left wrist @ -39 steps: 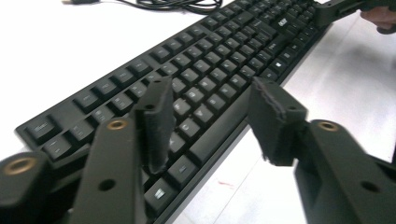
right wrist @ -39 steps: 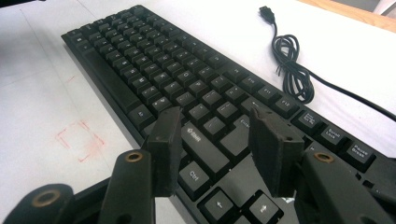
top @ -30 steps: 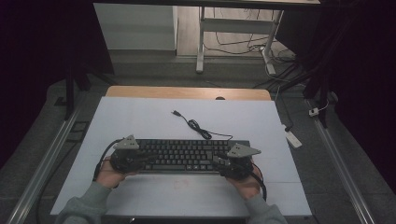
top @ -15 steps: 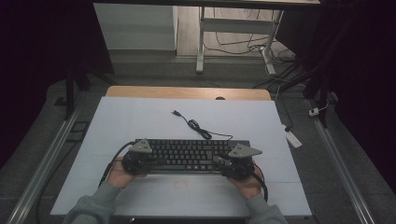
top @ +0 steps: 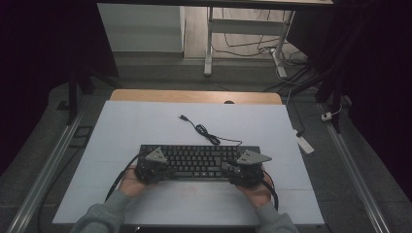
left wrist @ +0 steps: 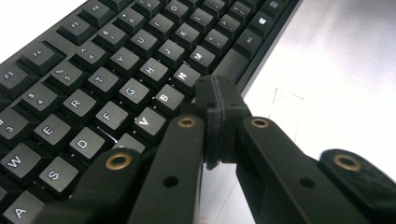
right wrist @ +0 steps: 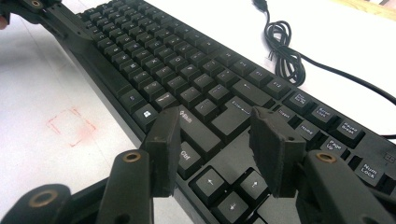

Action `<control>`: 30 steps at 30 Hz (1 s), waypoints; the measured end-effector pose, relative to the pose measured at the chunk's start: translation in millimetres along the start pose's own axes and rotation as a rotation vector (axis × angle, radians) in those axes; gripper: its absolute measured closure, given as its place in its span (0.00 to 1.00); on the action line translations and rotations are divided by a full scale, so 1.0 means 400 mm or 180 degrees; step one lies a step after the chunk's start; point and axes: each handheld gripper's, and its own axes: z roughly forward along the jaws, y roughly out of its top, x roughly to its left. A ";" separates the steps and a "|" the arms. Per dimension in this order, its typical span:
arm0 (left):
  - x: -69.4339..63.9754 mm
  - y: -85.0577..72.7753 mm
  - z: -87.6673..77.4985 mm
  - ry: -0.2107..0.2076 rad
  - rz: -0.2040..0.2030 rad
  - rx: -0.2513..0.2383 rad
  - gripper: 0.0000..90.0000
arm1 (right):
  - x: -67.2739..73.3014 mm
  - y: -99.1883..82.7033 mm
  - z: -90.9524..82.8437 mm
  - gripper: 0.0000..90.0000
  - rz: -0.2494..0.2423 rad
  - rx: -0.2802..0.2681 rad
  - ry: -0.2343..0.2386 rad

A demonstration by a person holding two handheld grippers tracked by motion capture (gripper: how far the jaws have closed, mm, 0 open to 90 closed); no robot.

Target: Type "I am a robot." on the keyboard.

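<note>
while both claws sit at the near edge of the keyboard (top: 199, 161), i read them like this. left claw (left wrist: 215, 100): clenched, the two pads pressed flat together with nothing between them. its tip hangs over the keyboard's front edge, just right of the b and n keys, by the space bar (left wrist: 232, 66); can't tell if it touches. keys run off to its left and ahead, bare white table (left wrist: 336, 70) to its right.

right claw (right wrist: 215, 140): released, jaws apart, nothing gripped. it hovers over the right shift and enter area, the ctrl key under its left pad and the arrow keys (right wrist: 231, 189) just below the gap. to its right sit the page up / num lock keys. to its left on the table is a faint red square mark (right wrist: 71, 125).

from the high view, left claw (top: 151, 167) is at the keyboard's left-centre, right claw (top: 247, 168) at its right end, my hands behind each at the near side. the keyboard lies flat across the white table (top: 145, 126), long side facing me.

beyond the claws, the keyboard's black cable (top: 206, 133) leaves the far edge, bundles into a small coil (right wrist: 285, 58) and ends in a usb plug (top: 183, 117) lying loose on the table. farther out is the wooden strip (top: 194, 96) at the table's far edge.
</note>
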 end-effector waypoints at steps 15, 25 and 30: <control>0.003 0.002 0.017 0.0022 -0.0002 0.0044 0.99 | 0.000 0.000 0.001 0.57 -0.0012 0.0035 -0.0016; 0.002 0.000 0.026 0.0039 0.0006 0.0099 0.99 | 0.000 -0.001 0.000 0.57 -0.0012 0.0032 -0.0018; 0.001 -0.003 0.037 0.0033 -0.0010 0.0089 0.99 | 0.000 -0.001 0.000 0.57 -0.0024 0.0045 -0.0035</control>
